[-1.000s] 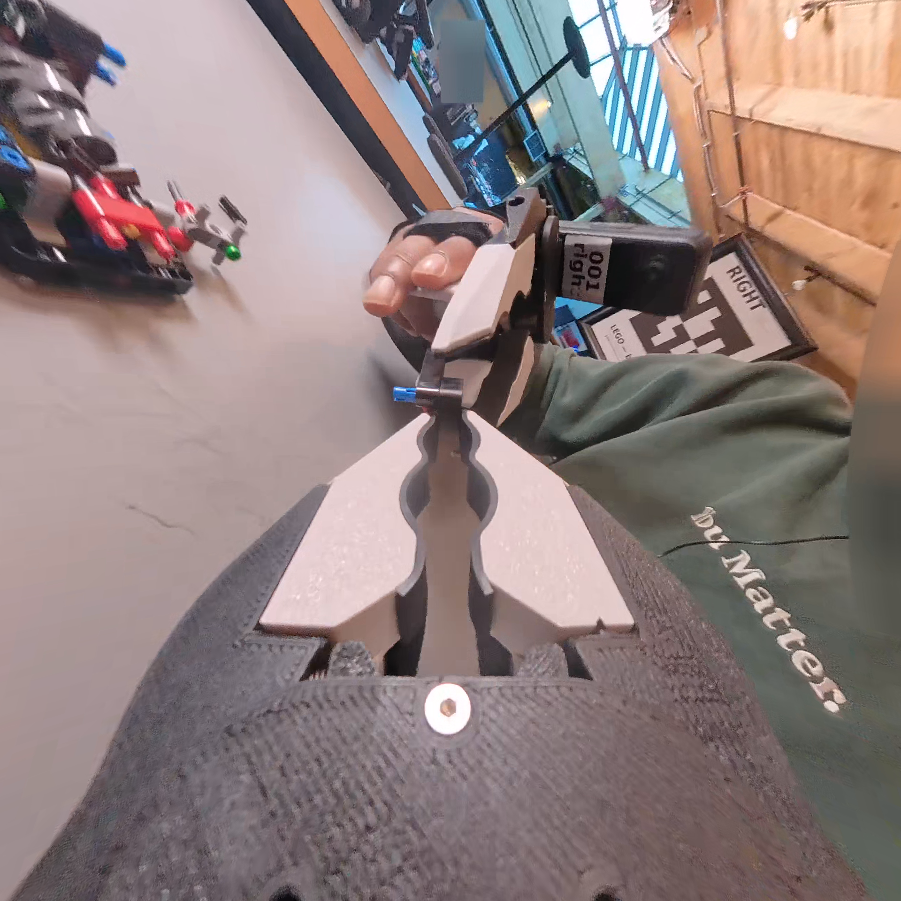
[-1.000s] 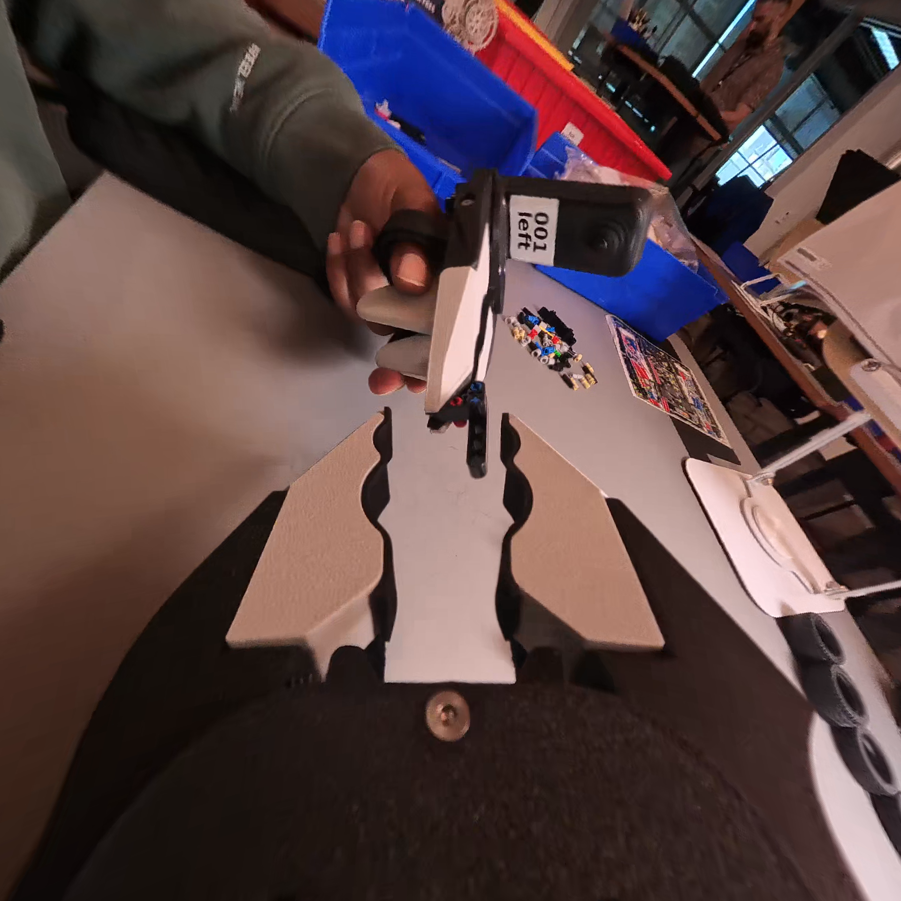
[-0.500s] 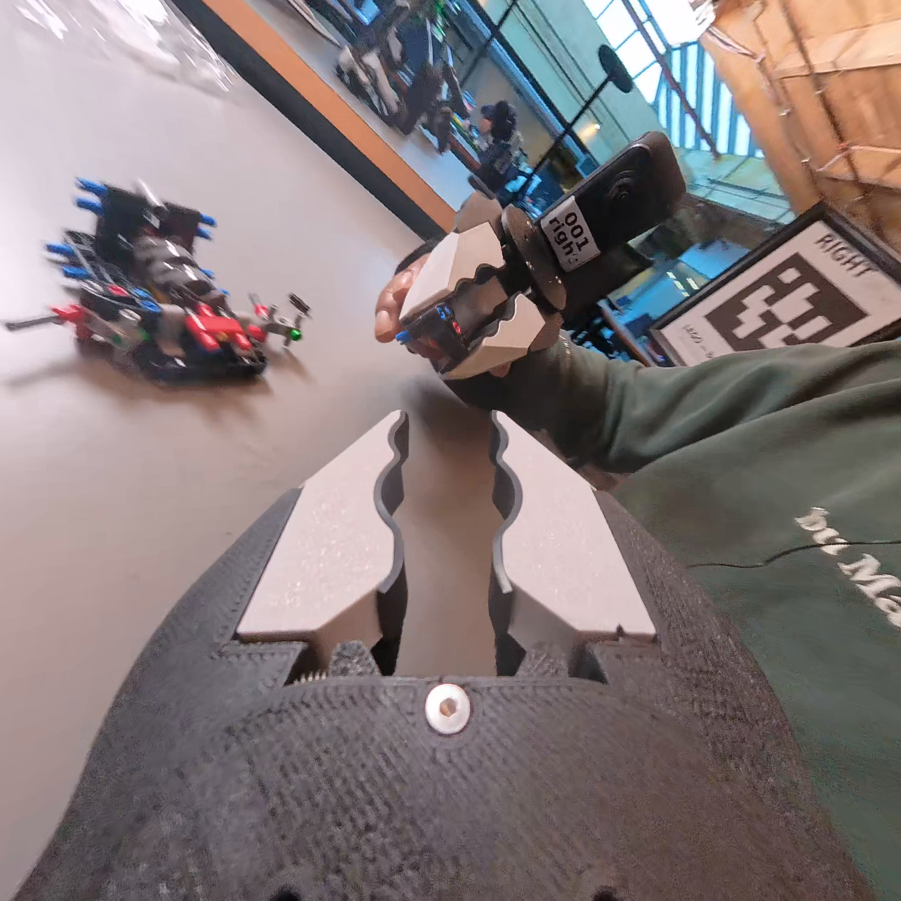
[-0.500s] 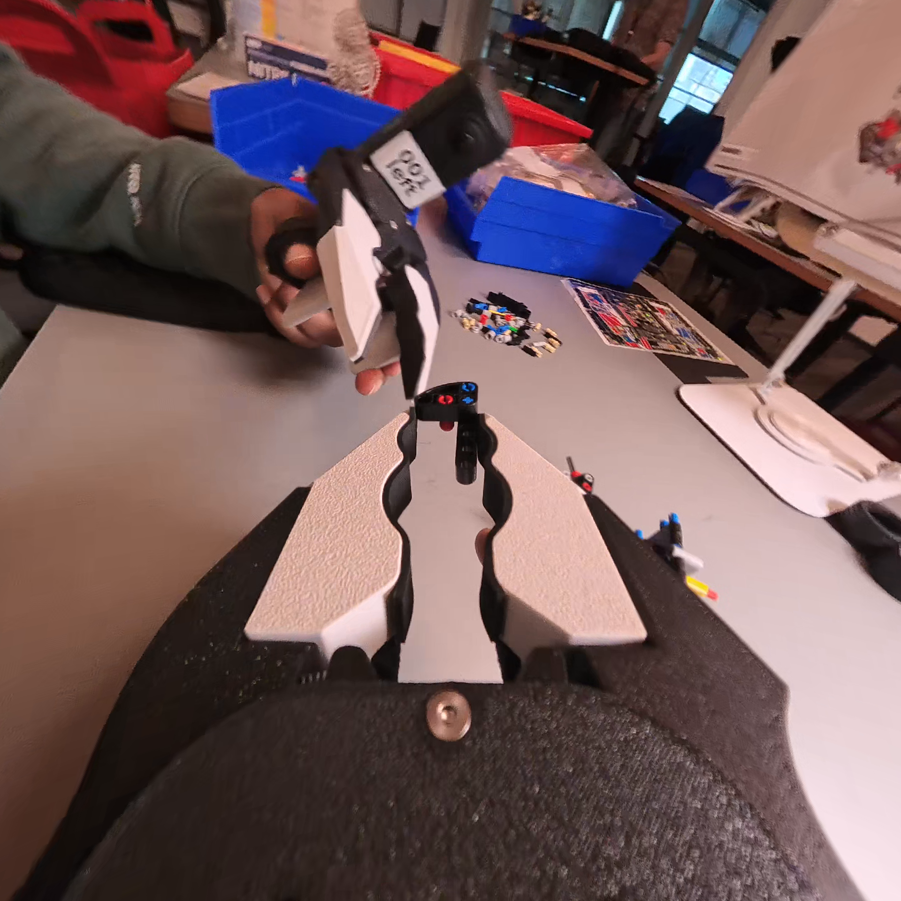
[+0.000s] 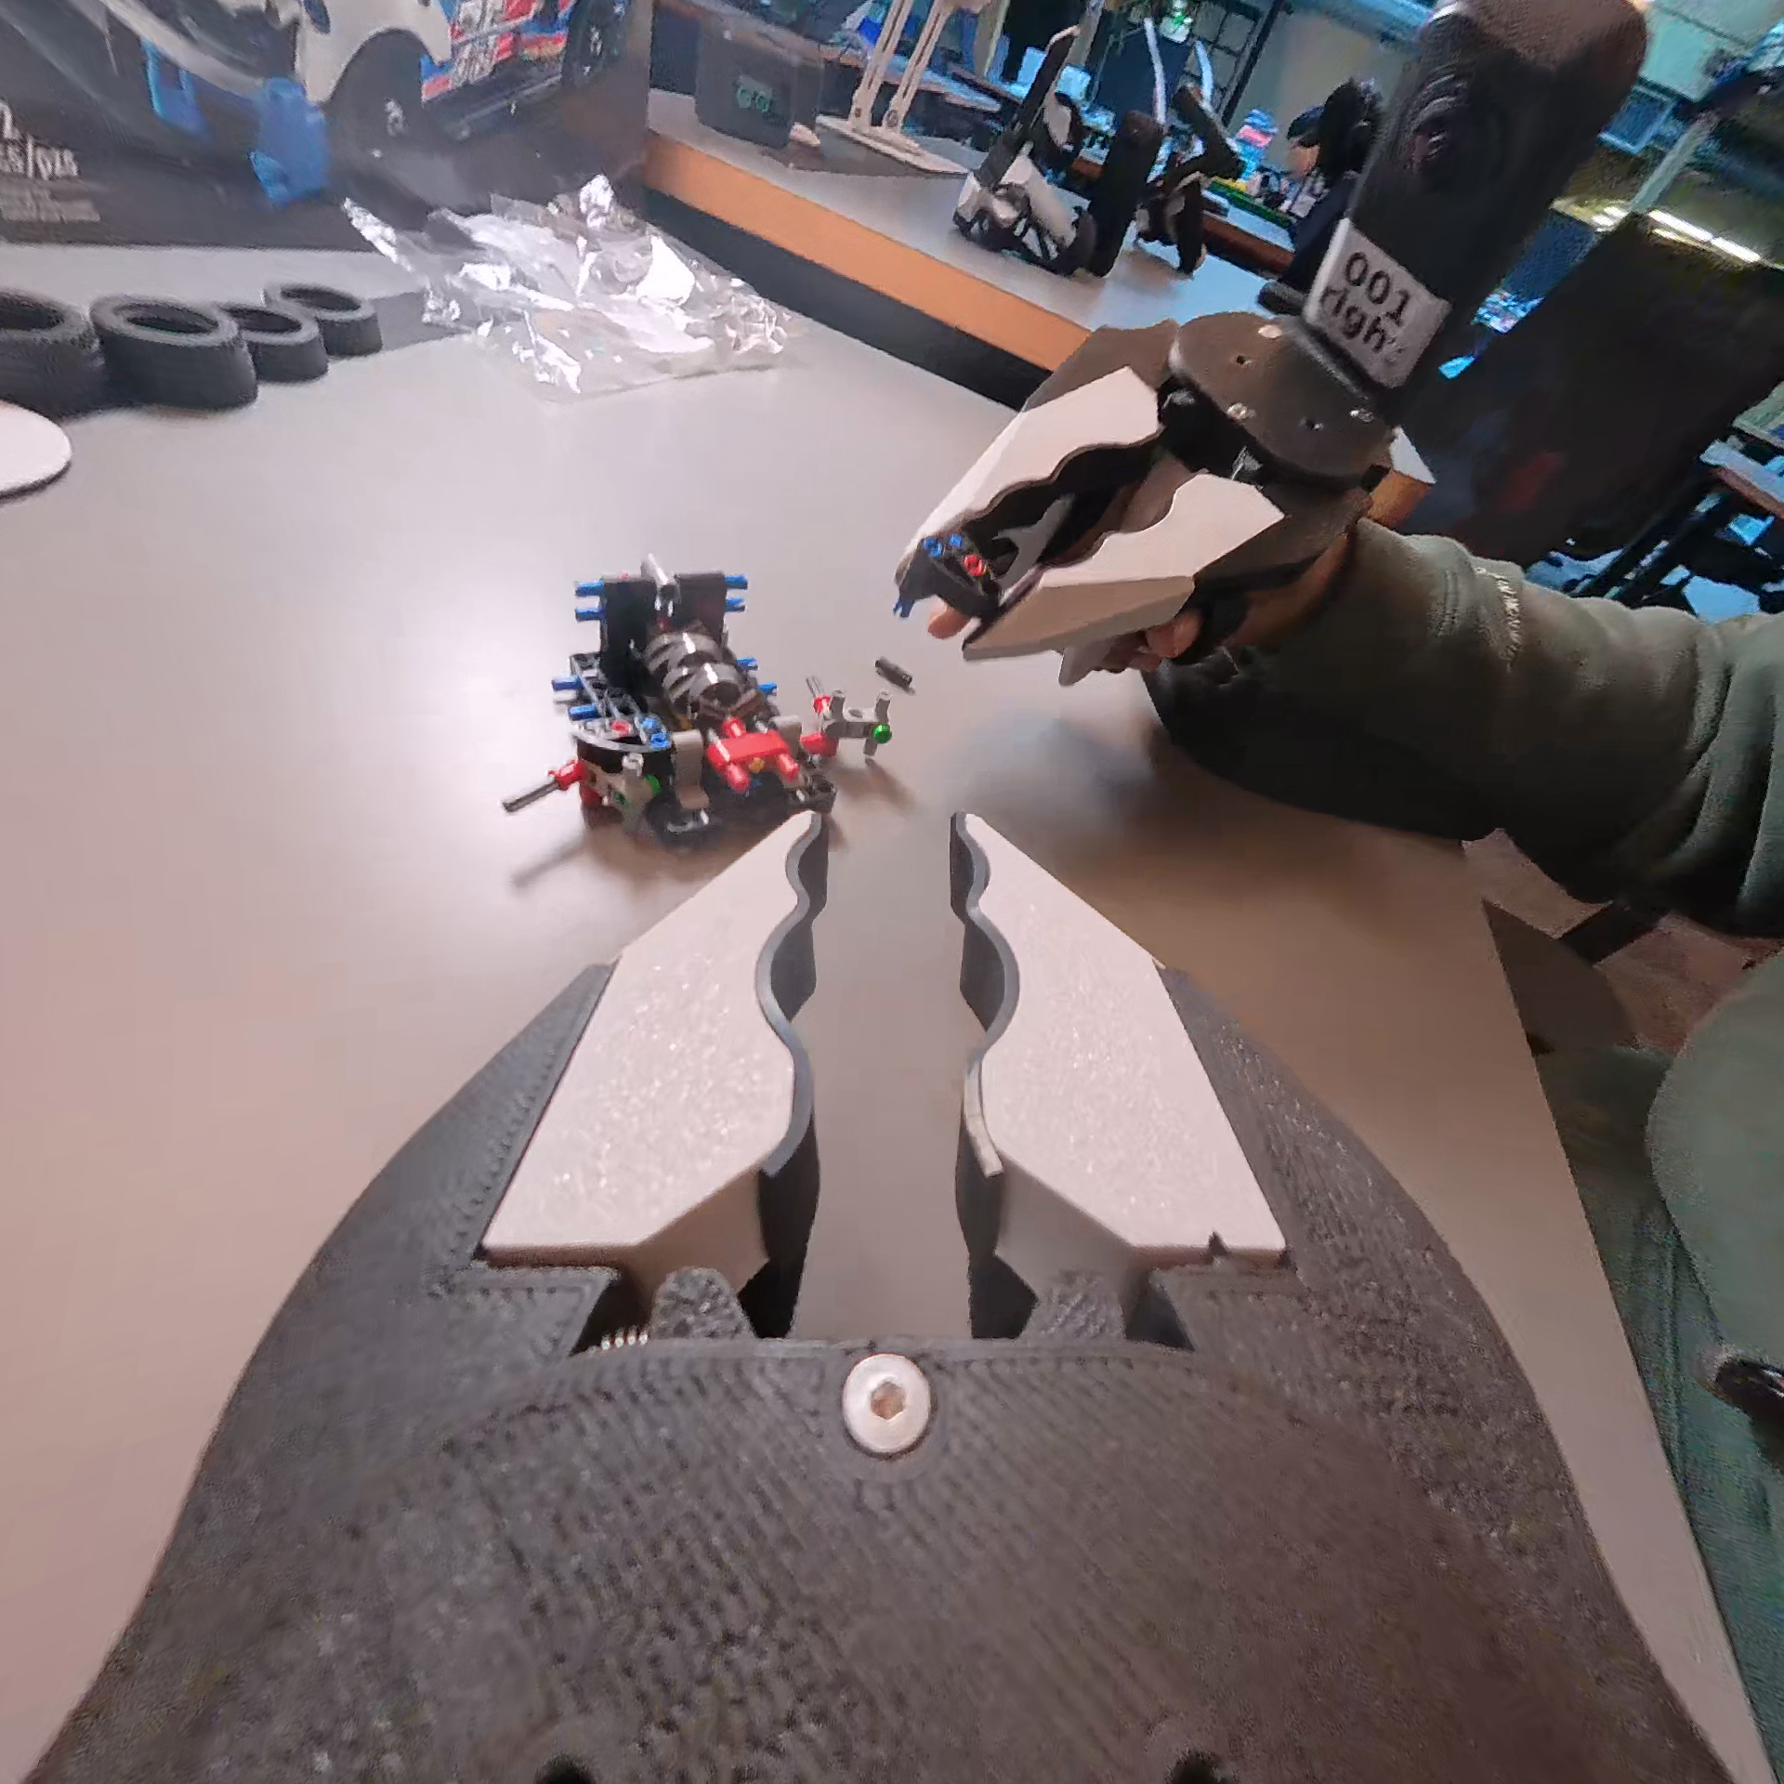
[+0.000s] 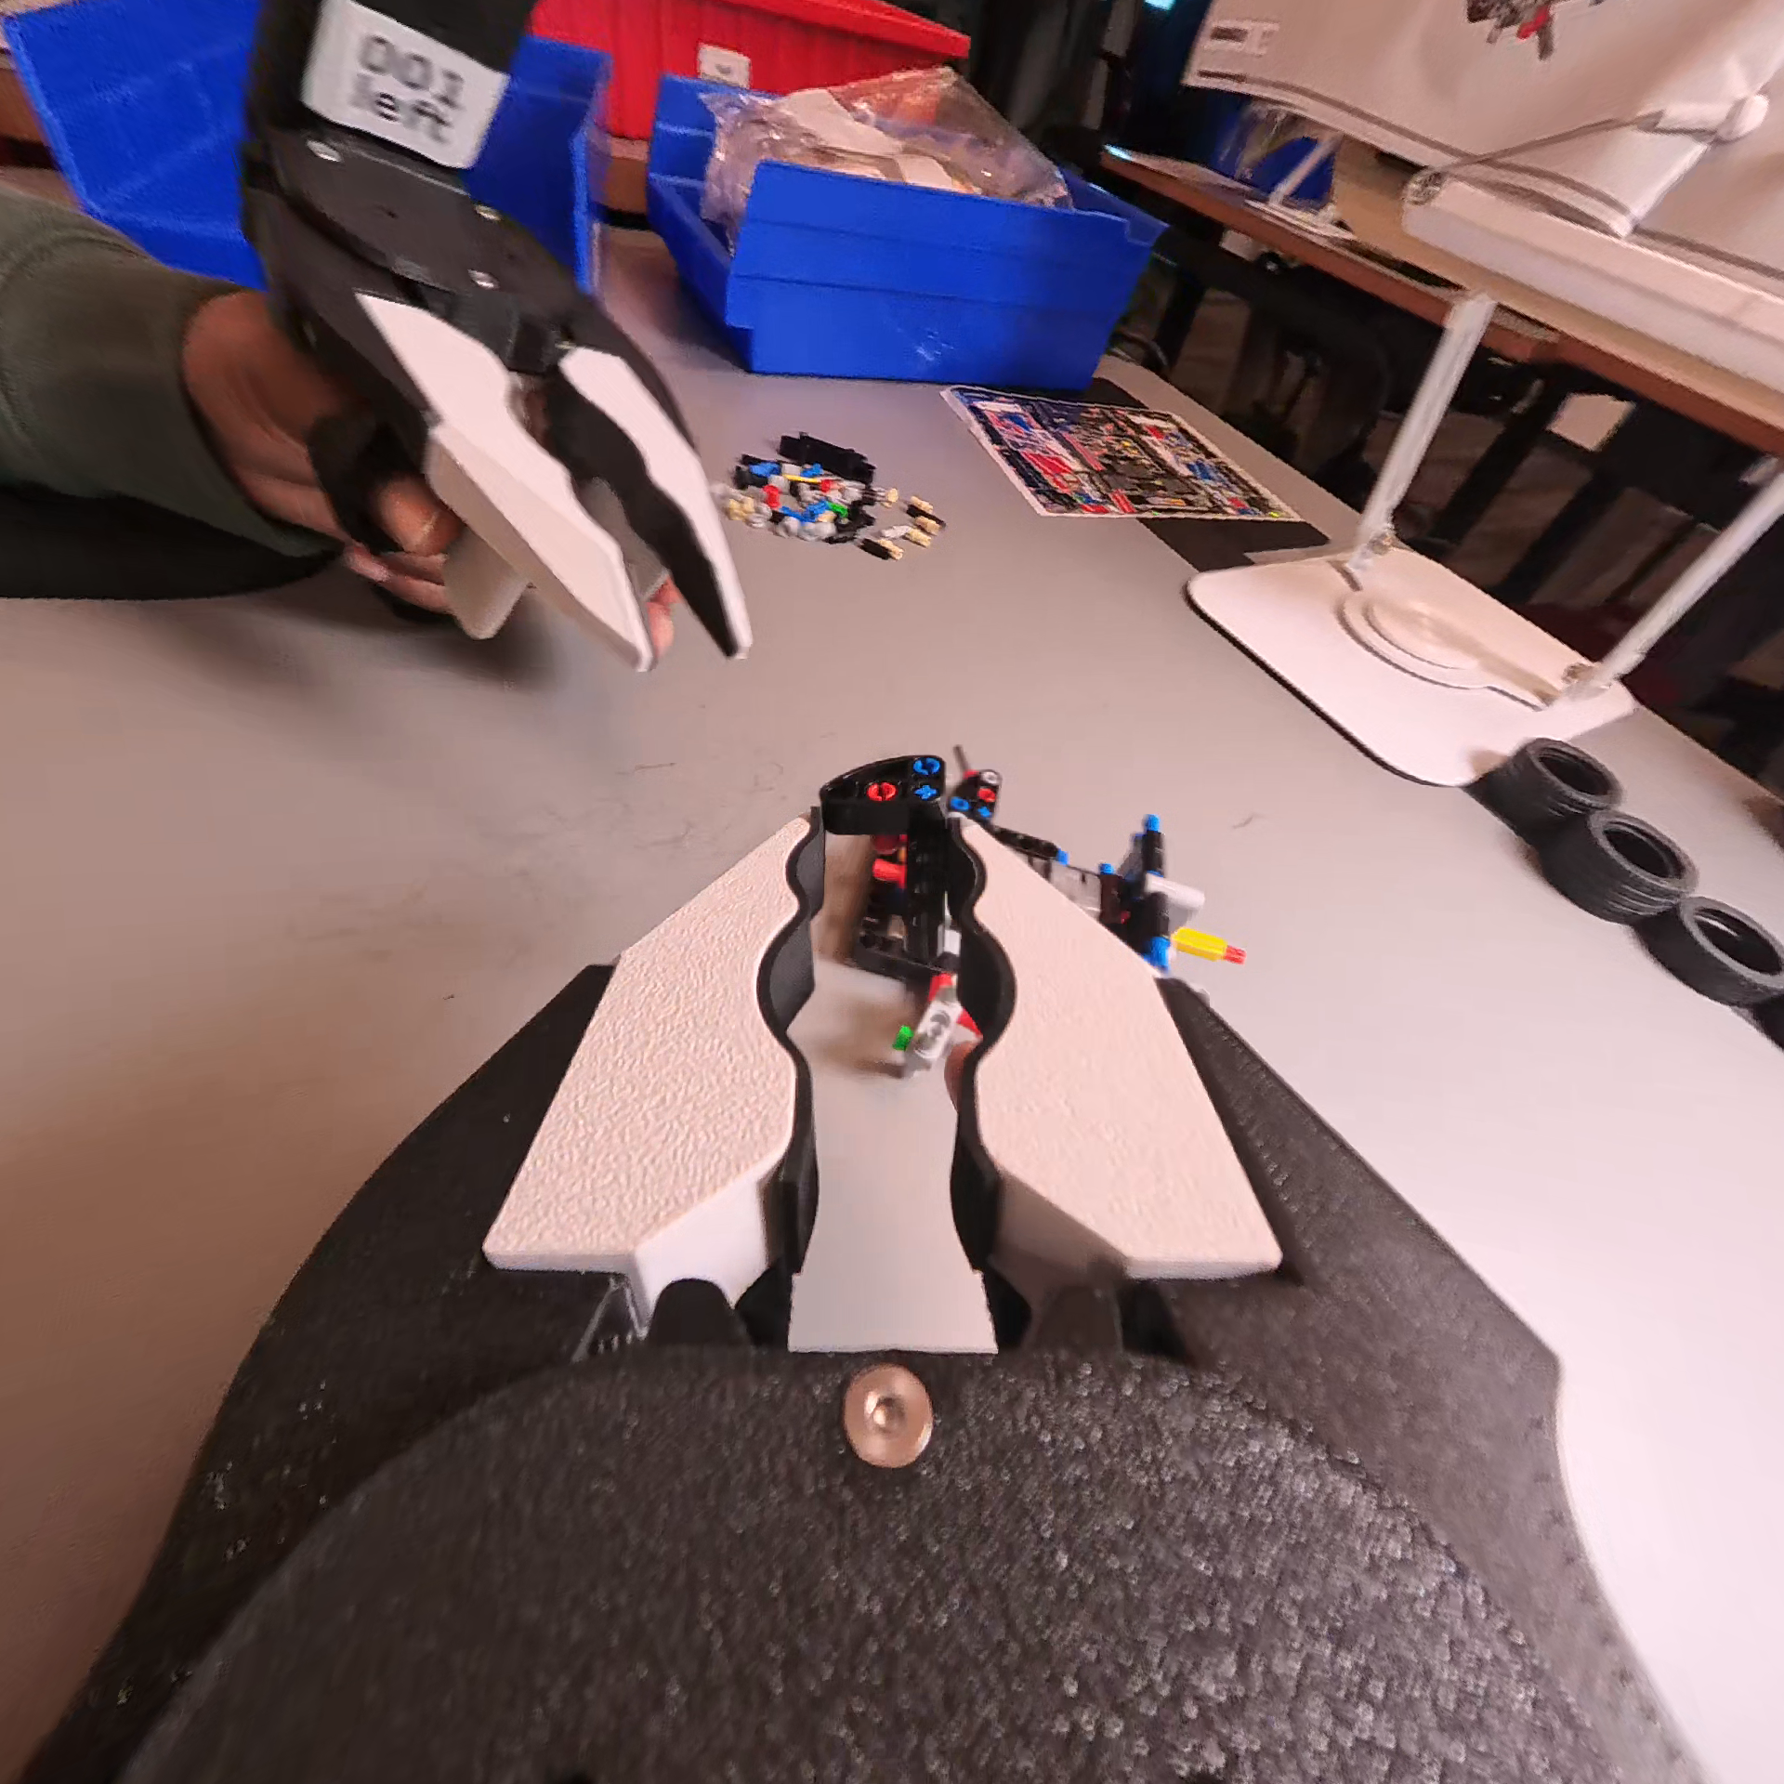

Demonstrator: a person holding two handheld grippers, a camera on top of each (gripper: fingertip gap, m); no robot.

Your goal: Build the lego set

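Landmark: the part-built lego chassis, a black frame with red, blue and grey pins, lying flat on the grey table.
Right gripper: its fingers are pinched on a small black lego piece with red and blue pins in its holes; the piece sticks out past the fingertips. In the right wrist view it hangs above the chassis's near end; in the left wrist view it is up and to the right of the chassis, clear of the table.
Left gripper: fingers parted with a clear gap, nothing between them. Its tips point at the table just to the right of the chassis's near end, off the model.
Loose grey connector: on the table just beside the chassis's right end, carrying a green pin and a red one.
Short black pin: on the table just past that connector, away from the chassis.
Tyres: a row of black rubber tyres, well apart from the chassis toward the table's edge.
Loose parts pile: small mixed pieces heaped well beyond the chassis.
Sticker sheet: flat on the table beside that pile, farther from the chassis.
Blue bin: behind the pile, with clear bags inside.
Clear plastic bag: crumpled on the table far behind the chassis, next to the tyres.
White stand base: on the table between the sticker sheet and the tyres.
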